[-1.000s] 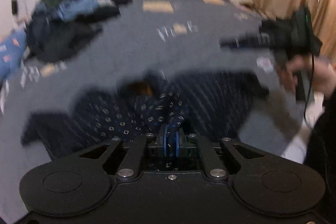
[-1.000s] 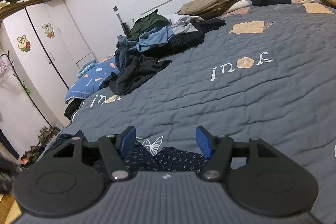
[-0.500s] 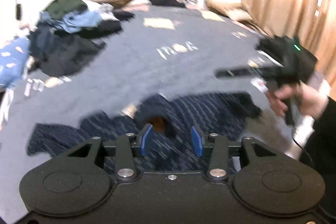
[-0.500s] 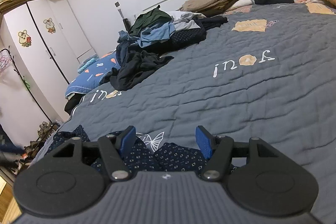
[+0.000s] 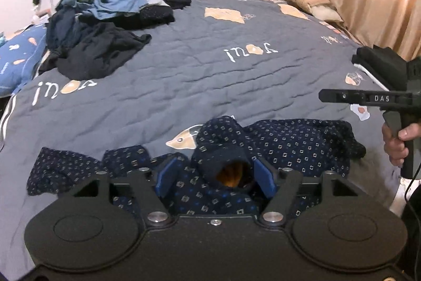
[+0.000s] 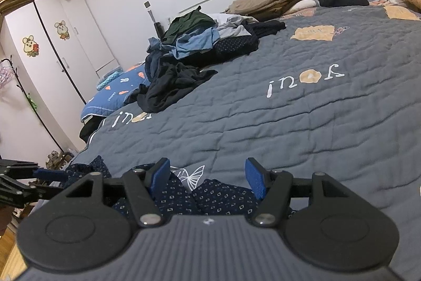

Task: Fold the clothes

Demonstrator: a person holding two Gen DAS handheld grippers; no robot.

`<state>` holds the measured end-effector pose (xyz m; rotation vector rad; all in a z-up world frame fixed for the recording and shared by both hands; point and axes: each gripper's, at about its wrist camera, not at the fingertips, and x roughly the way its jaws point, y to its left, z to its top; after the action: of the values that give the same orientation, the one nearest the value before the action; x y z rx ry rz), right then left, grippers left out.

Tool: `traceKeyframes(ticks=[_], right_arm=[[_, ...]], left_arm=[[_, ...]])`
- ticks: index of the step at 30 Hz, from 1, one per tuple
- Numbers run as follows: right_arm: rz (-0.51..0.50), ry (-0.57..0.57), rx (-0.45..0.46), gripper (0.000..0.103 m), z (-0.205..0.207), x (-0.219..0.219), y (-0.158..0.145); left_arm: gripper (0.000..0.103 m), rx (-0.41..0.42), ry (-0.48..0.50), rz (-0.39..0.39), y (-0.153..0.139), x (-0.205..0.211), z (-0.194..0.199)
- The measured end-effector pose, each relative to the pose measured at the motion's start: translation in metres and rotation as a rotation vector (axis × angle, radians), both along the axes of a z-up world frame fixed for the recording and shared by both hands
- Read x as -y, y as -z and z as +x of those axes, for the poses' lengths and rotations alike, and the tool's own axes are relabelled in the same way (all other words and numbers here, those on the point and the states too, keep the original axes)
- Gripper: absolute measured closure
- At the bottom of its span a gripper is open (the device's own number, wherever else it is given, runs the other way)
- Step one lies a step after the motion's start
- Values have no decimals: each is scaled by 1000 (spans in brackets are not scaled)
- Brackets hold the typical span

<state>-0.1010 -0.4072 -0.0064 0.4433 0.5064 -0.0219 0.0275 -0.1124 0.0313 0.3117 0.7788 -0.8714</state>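
Both tongs stand apart and grip nothing: our left gripper (image 5: 214, 177) is spreading its blue pads wider over the cloth, with a raised fold between them that they do not seem to press, and our right gripper (image 6: 208, 181) waits with its jaws apart above the same garment.

We work on the grey quilt (image 5: 200, 75), which gives us plenty of flat room. A heap of unfolded clothes (image 5: 105, 25) lies well away towards the headboard, so it will not get in our way.

That navy patterned garment (image 5: 289, 146) lies crumpled along the near edge of the bed, one end trailing to the left and the bulk to the right. We judge it not yet laid flat, so we should spread it before any fold: take two opposite ends, pull them apart, and settle it smooth.

Between the left pads a cuff or neck opening (image 5: 231, 173) gapes, showing orange inside; which it is we cannot tell. We should grip at a hem, not bunched layers.
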Motion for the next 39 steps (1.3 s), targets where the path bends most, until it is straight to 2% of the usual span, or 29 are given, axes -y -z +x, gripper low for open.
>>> traceKeyframes(ticks=[3,4,5,6,7,12,16,25,28,32,36,39], right_arm=[[-5,-2,-3,41,0,-1,0],[-4,-2,-2,41,0,-1,0],[-4,-2,-2,41,0,0,0],[-3,-1,0,41,0,0,-1],[0,1,3,41,-1,1,-1],[28,15,16,41,-3,7,-3],[44,17,30,41,-4,9,-4],[58,16,43,41,-6,9,-7],[64,21,52,41,-6,11,-8],[69,33,59,41,-6,14,-9],[71,36,60,41,-6,14,-9],[71,-1,66,40,-6,9,-8]], left_arm=[[40,-8,14,26,10,10,1],[43,-8,17,40,13,13,1],[50,-3,21,54,16,16,1],[72,0,27,70,19,20,0],[85,-1,30,92,23,23,1],[91,18,26,98,19,26,0],[93,65,-6,63,-1,27,1],[95,219,-80,-73,-72,32,3],[96,243,-87,-121,-98,35,3],[96,311,-55,-191,-138,44,-10],[96,312,-29,-273,-165,39,-20],[96,300,21,-232,-157,39,-36]])
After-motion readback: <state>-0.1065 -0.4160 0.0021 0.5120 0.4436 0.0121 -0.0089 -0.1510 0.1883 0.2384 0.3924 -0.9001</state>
